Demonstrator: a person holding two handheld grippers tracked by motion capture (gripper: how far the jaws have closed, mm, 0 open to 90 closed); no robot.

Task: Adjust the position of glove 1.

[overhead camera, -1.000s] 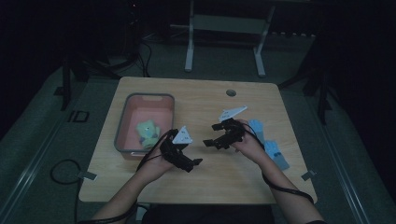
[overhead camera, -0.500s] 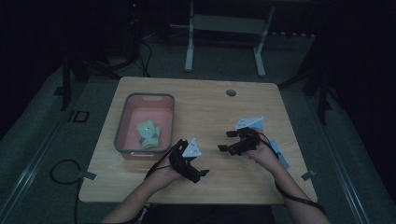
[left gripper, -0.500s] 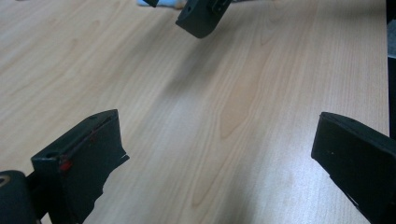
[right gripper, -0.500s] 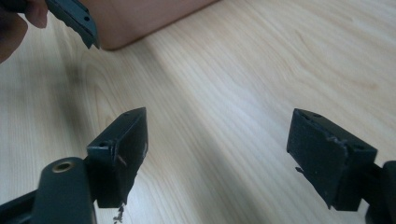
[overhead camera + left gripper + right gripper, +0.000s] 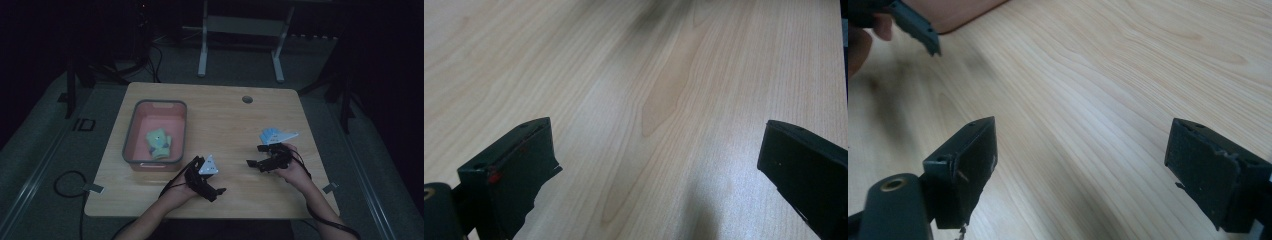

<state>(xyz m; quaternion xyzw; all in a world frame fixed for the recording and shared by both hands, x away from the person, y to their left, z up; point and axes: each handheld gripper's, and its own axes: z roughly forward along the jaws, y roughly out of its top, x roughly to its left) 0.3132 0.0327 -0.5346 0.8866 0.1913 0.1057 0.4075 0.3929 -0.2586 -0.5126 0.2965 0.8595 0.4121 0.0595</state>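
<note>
Pink bin (image 5: 131, 137) sits near the tabletop's (image 5: 220, 120) left edge with a green cloth (image 5: 159, 143) inside. I have the left gripper (image 5: 212, 187) low by the front edge, its 2 jaws apart over bare wood. My right gripper (image 5: 256, 156), near the right edge, has just been opening, with nothing between its jaws.

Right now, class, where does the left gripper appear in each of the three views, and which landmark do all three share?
High view: the left gripper is low and left of centre, just below and right of the pink bin.
Left gripper view: left gripper, its own two fingers rising from the bottom corners, open over bare wood.
Right gripper view: left gripper, one finger in the top left corner.
Shared landmark: the wooden table.
</note>
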